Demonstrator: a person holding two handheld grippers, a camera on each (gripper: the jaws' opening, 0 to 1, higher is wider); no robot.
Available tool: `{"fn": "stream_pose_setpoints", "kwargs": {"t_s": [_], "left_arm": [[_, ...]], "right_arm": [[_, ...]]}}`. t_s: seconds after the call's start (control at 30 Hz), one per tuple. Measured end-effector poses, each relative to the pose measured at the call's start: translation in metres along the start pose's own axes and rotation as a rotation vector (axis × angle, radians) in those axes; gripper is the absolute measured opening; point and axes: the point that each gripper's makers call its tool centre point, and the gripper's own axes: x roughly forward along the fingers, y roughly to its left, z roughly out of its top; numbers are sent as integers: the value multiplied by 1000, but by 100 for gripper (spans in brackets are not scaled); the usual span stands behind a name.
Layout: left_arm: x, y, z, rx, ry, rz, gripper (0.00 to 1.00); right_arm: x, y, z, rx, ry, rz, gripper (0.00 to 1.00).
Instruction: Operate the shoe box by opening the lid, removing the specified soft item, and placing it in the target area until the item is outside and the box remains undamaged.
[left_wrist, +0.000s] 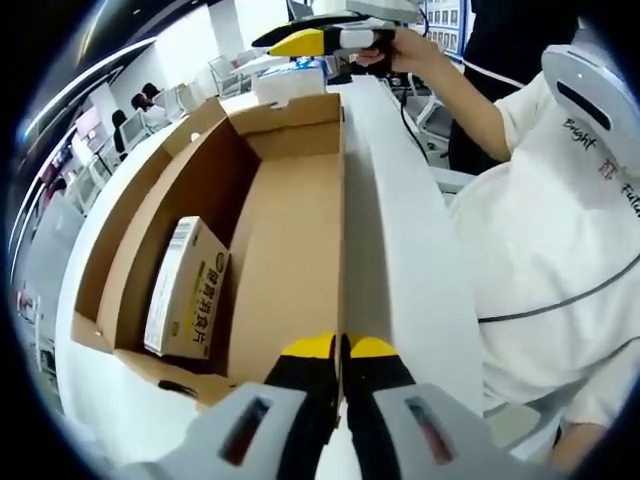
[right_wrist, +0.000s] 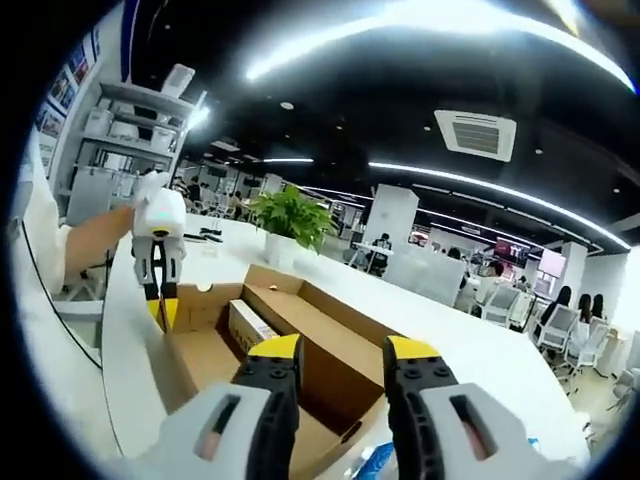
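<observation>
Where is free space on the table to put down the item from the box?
Bare white table lies beyond the shoe box, toward the potted plant. The person's side by the open lid is crowded; inside, the small carton fills one side.

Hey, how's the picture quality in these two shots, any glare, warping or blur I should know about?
Left gripper view: fisheye bends the white lid and the shoe box edges; evenly lit, and the small carton inside stays sharp, with soft shadow along the inner wall. Right gripper view: ceiling light strips blow out to white glare, the background office is curved, and the right tool is slightly soft up close.
</observation>
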Motion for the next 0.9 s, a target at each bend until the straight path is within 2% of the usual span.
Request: {"fn": "stream_pose_setpoints", "kwargs": {"t_s": [0.13,0.5,0.6,0.7,0.77,0.9], "left_arm": [[0,0,1,7,-4,2,1],[0,-1,2,2,-1,-5,1],[1,-1,2,-2,-1,-3,1],[1,-1,2,-8,2,-7,1],[1,-2,2,-8,3,-10,1],[1,-1,1,-32,11,-19,1]], "right_arm": [[2,1,2,1,-7,6,35],[14,9,8,-55,34,54,34],[18,10,11,-71,31,58,21],[24,14,13,-54,24,79,27],[26,14,12,-43,34,84,26],[29,17,13,-73,43,93,27]]}}
